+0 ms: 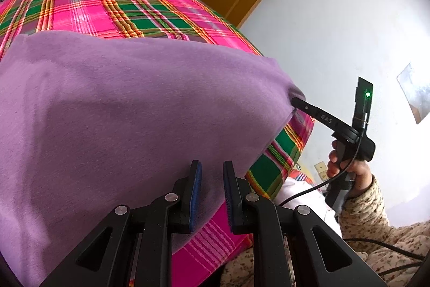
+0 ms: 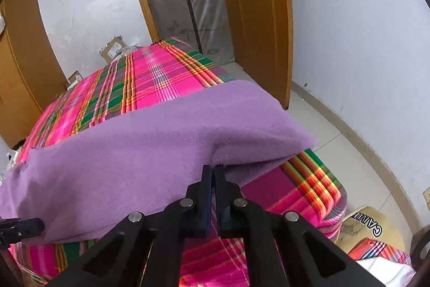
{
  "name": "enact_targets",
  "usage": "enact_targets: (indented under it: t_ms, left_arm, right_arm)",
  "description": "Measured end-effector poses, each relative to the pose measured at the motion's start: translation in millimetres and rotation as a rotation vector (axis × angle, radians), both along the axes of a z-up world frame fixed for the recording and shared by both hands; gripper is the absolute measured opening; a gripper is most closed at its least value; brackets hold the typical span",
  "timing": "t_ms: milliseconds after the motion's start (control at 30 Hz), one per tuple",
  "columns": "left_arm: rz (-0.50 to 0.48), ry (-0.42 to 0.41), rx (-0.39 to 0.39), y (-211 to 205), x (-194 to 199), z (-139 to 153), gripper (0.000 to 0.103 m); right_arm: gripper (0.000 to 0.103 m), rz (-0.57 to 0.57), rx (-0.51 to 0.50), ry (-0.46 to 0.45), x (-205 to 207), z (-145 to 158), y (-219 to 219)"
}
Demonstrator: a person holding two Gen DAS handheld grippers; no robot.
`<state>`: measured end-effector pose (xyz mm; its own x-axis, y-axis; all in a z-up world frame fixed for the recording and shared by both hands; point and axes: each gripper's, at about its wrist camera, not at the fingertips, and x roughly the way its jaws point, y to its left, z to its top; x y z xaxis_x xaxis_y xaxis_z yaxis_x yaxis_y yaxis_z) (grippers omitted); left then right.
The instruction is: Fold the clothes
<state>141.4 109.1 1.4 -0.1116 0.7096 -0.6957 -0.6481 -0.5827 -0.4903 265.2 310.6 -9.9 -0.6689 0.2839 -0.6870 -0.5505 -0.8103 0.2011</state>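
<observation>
Purple cloth (image 1: 121, 104) spread on the plaid-covered bed (image 1: 107, 7); the left hand-held gripper (image 1: 212, 174) clamps its near edge, while the right hand-held gripper (image 2: 213, 171), jaws together, pinches the cloth's right-hand corner.

The purple cloth (image 1: 129, 109) is running past the picture's edge left of the left gripper (image 1: 212, 179). It is hiding the right gripper's (image 2: 213, 171) fingertips and the bedsheet (image 2: 161, 77) beneath it.
</observation>
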Motion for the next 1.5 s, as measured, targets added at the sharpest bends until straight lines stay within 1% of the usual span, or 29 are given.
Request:
enact_targets:
  t_ms: [100, 167, 267, 333, 433, 500, 567, 700, 767, 800, 833, 933, 1000, 1033, 1100, 1167, 1300, 1500]
  left_arm:
    - [0.007, -0.001, 0.003, -4.5, -1.3, -0.5, 0.017]
    - [0.015, -0.003, 0.004, -8.8, -1.7, -1.3, 0.017]
    - [0.028, -0.005, 0.008, -15.5, -1.9, -2.1, 0.017]
    - [0.039, 0.002, 0.006, -21.0, -1.6, -1.1, 0.017]
    - [0.063, 0.007, 0.004, -32.5, -2.7, -0.3, 0.017]
    - [0.080, 0.007, 0.002, -41.2, -3.8, -1.1, 0.017]
    - [0.104, 0.007, 0.002, -50.9, -5.5, -1.0, 0.017]
    - [0.149, 0.010, 0.004, -68.3, -8.6, -1.3, 0.017]
    - [0.174, 0.011, 0.001, -78.1, -11.0, -1.5, 0.017]
    - [0.189, 0.013, 0.000, -84.1, -12.6, -1.3, 0.017]
    - [0.206, 0.016, 0.000, -90.5, -14.3, -0.9, 0.017]
    - [0.269, 0.026, -0.001, -113.2, -20.1, 1.5, 0.017]
    - [0.325, 0.030, 0.003, -132.1, -25.7, 3.6, 0.017]
    - [0.355, 0.031, 0.007, -142.1, -28.7, 4.2, 0.017]
    - [0.404, 0.027, -0.001, -157.7, -33.2, 4.8, 0.017]
    - [0.459, 0.026, -0.017, -175.1, -37.3, 4.5, 0.017]
    - [0.572, 0.029, -0.037, -210.4, -43.6, 9.3, 0.017]
    - [0.753, 0.007, -0.073, -263.7, -55.9, 13.9, 0.017]
  right_arm:
    - [0.002, -0.005, -0.035, 0.015, 13.6, 5.2, -1.5]
    - [0.002, -0.009, -0.046, -0.001, 13.6, 1.7, -1.6]
    - [0.002, -0.025, -0.099, -0.009, 9.7, -6.9, 4.6]
    - [0.003, -0.033, -0.103, -0.017, 8.1, -5.8, 5.7]
    - [0.003, -0.057, -0.019, -0.046, 6.7, 4.6, -3.7]
    - [0.004, -0.057, 0.041, -0.037, 4.4, 12.3, -12.3]
    - [0.004, -0.008, 0.082, -0.014, -3.2, 17.2, -24.8]
    - [0.004, 0.126, 0.074, -0.017, -23.5, 10.0, -48.6]
    - [0.004, 0.178, 0.069, -0.063, -32.3, 1.0, -57.6]
    - [0.004, 0.184, 0.079, -0.091, -34.7, -2.1, -60.6]
    - [0.004, 0.182, 0.093, -0.100, -35.4, -1.8, -62.8]
    - [0.004, 0.201, 0.124, -0.072, -33.7, 7.5, -71.5]
    - [0.005, 0.257, 0.127, -0.054, -41.5, 8.9, -83.1]
    - [0.006, 0.293, 0.126, -0.059, -47.0, 7.0, -90.3]
    - [0.006, 0.346, 0.130, -0.106, -63.0, -2.3, -103.8]
    - [0.006, 0.366, 0.153, -0.126, -71.3, -5.9, -112.8]
    - [0.006, 0.437, 0.108, -0.075, -86.0, 5.9, -122.1]
    - [0.006, 0.564, 0.109, -0.043, -116.8, 21.2, -144.8]
